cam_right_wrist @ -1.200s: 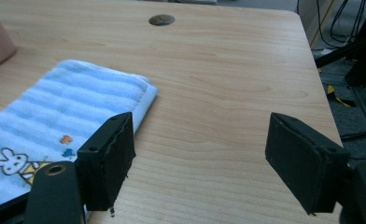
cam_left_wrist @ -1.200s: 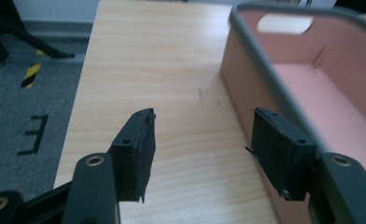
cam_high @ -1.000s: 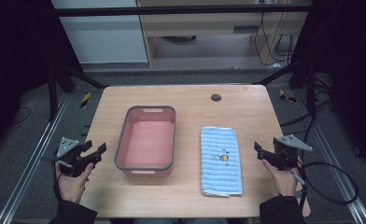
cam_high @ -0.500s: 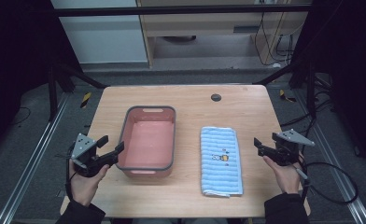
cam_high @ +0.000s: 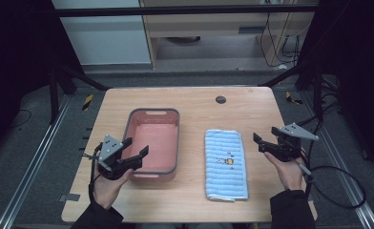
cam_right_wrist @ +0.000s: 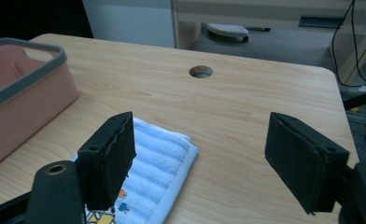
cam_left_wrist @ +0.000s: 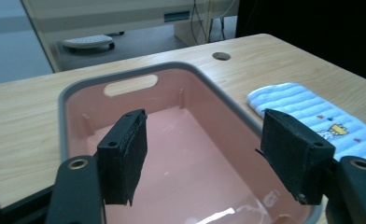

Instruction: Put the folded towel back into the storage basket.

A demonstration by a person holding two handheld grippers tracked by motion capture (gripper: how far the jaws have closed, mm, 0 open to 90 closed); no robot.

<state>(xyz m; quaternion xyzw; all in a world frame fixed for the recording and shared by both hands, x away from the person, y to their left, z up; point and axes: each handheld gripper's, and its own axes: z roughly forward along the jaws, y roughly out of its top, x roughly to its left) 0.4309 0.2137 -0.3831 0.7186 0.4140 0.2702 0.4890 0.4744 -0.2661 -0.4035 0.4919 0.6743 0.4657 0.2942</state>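
Observation:
A pink bin with a grey rim (cam_high: 154, 114) stands empty at the table's middle left. To its right lies a folded blue striped towel (cam_high: 225, 164) with a small cartoon print. My left gripper (cam_high: 136, 147) hovers over the bin's near left corner, open with nothing between its fingers; its jaws have just been opening. In the left gripper view this gripper (cam_left_wrist: 202, 154) frames the bin's rim (cam_left_wrist: 125, 70), with the towel (cam_left_wrist: 307, 105) off to the right. My right gripper (cam_high: 259, 143) is open just right of the towel. In the right gripper view it (cam_right_wrist: 200, 158) stands above the towel's far corner (cam_right_wrist: 158, 158).
The wooden table (cam_high: 199, 105) has a round cable hole (cam_high: 220, 99) near its far edge. The bin's side (cam_right_wrist: 27, 88) is at the left in the right gripper view. A black cable (cam_high: 337, 191) trails off the right gripper. Metal rails run along the floor on both sides.
My left gripper has moved right from beside the table's left edge to over the bin's near left corner. My right gripper has risen slightly beside the towel.

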